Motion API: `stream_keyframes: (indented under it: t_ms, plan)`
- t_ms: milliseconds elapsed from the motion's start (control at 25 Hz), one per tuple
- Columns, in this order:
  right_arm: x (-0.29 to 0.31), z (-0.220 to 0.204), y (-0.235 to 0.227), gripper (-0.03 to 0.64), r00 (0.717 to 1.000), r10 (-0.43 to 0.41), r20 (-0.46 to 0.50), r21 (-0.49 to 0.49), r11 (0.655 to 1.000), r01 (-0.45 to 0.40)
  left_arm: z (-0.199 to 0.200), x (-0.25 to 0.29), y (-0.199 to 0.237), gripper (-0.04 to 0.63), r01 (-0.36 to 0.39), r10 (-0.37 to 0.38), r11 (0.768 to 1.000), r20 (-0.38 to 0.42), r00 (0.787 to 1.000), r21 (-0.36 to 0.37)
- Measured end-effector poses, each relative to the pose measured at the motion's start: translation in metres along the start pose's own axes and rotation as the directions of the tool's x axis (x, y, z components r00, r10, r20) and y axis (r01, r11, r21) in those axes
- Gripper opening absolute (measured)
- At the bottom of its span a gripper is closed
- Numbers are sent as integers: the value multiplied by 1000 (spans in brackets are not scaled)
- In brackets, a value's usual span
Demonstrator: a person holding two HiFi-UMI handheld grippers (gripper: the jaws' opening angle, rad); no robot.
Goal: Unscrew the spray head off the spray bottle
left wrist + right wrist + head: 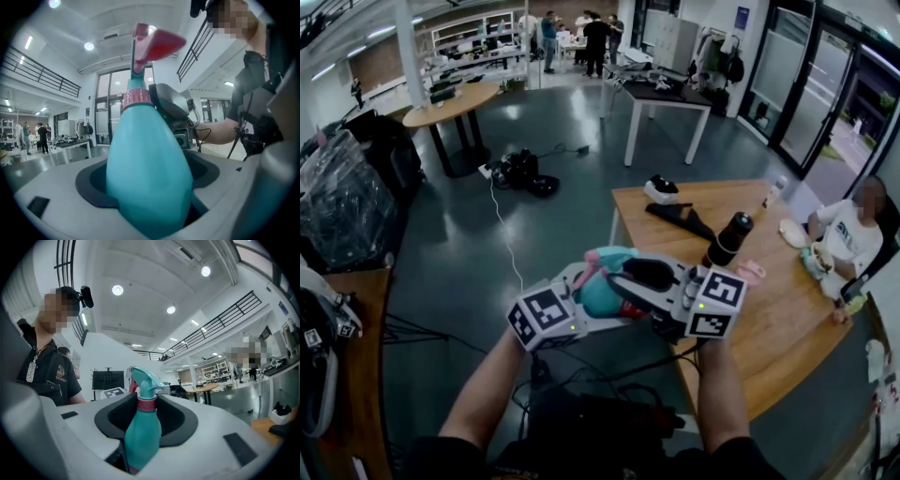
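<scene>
- The table (769,319) fills 4 o'clock of the head view. A person (848,239) sits at its far side, at 3 o'clock.
- My left gripper (147,168) comes at the bottle (602,292) from its 8 o'clock. Its jaws are clamped on the fat teal body, which fills the whole gap between the pads.
- My right gripper (147,416) comes at the bottle from its 3 o'clock. Its jaws stand wide with the bottle between them, and I see no pad pressing on it.
- The bottle is up in the air between my two grippers, off the table's near edge. It sits just below the middle of the head view, toward 6 o'clock.
- The spray head (152,42) sits at the bottle's 12 o'clock, still on the neck.
- The pink collar (146,404) rings the neck just under the spray head. In the right gripper view it is level with the dark pads.
</scene>
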State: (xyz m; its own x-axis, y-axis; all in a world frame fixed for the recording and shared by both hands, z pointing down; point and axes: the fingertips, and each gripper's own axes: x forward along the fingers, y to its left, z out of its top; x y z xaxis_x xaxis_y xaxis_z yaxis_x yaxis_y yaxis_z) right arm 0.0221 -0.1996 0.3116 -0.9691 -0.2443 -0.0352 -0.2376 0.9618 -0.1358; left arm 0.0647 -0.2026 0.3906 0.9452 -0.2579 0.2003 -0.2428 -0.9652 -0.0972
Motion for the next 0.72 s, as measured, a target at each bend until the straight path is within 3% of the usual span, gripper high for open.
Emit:
stream_keyframes:
  t_ms: [360,720]
  plan:
    - [0,4,-6,150,994,-101,39,18,995,100,3,-3,17,422,-124,125,992,21,992,-24]
    - [13,0,-20,150,959,-280,38,9,960,280,-9,-7,45,422,-315,314,949,-39,949,-25]
